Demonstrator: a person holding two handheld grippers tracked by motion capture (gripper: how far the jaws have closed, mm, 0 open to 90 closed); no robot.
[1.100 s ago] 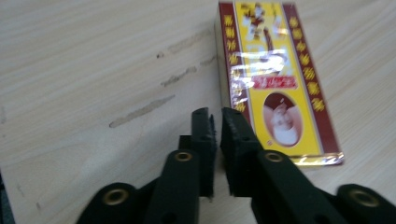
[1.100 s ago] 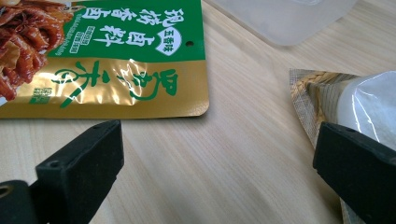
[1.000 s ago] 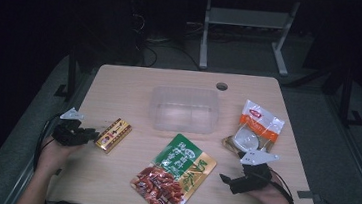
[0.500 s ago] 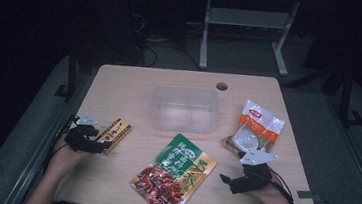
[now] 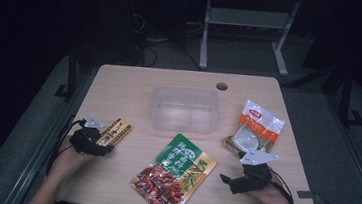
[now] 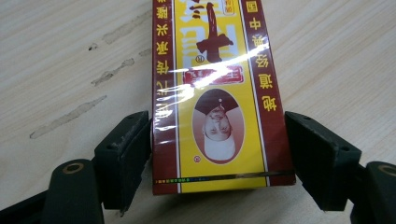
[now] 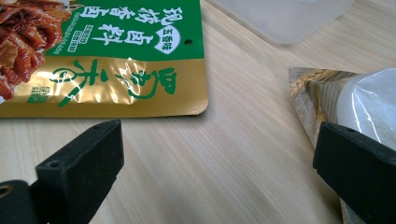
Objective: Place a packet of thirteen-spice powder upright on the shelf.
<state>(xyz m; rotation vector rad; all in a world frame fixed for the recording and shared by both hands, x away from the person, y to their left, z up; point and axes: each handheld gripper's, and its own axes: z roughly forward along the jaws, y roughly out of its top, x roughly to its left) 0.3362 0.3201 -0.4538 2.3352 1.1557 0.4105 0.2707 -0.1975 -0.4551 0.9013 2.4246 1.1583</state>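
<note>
Now our left gripper (image 6: 217,154) has moved in from the tabletop (image 5: 135,85) edge; its spread jaws straddle the yellow-red packet (image 6: 215,93), perhaps touching one side. Our right gripper (image 7: 219,172) rests low, jaws spread.

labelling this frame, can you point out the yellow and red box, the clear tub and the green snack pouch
yellow and red box (image 6: 217,100): left gripper view, middle of its printed top face
clear tub (image 5: 185,109): high view, its bare floor
green snack pouch (image 5: 174,174): high view, centre of the pouch front
</note>
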